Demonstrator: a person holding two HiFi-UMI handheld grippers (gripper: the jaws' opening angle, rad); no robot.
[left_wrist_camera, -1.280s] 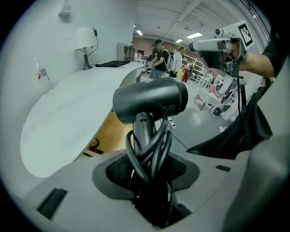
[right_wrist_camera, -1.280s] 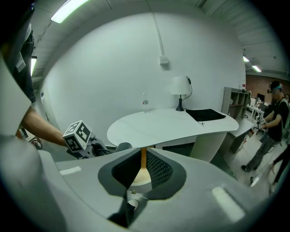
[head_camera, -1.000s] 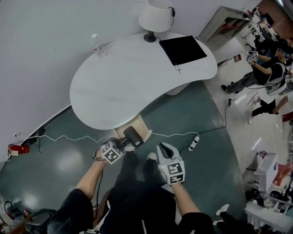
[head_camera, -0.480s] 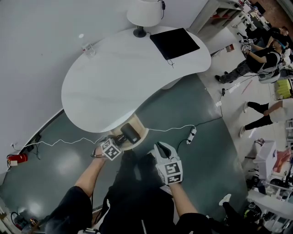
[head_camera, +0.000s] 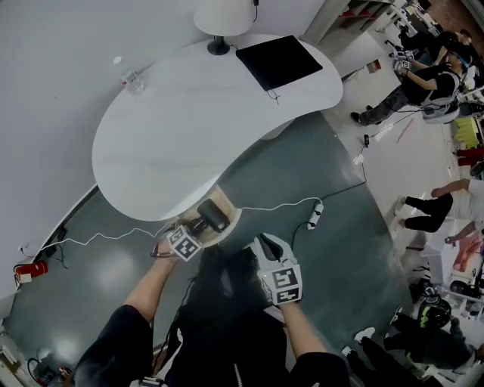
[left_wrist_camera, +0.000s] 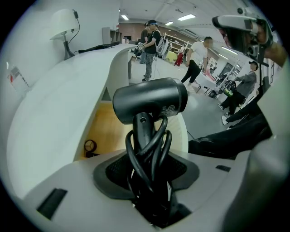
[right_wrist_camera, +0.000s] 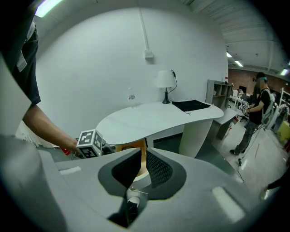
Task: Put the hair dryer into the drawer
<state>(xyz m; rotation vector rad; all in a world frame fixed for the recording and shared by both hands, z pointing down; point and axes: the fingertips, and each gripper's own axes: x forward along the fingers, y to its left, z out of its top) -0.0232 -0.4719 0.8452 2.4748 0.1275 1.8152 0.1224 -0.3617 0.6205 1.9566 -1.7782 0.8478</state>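
Indoors, white table (head_camera: pixel 189 128), wooden drawer (left_wrist_camera: pixel 104 131); left hand-held gripper (left_wrist_camera: pixel 147 158) tight on hair dryer (left_wrist_camera: pixel 149 102), right hand-held gripper (right_wrist_camera: pixel 141 167) ajar.

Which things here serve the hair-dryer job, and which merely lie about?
Job: hair dryer, left tool gripping it, open drawer.
Lying about: lamp, black mat, bottle, power strip.

White curved table (head_camera: pixel 189 128) stands on teal floor (head_camera: pixel 98 272).
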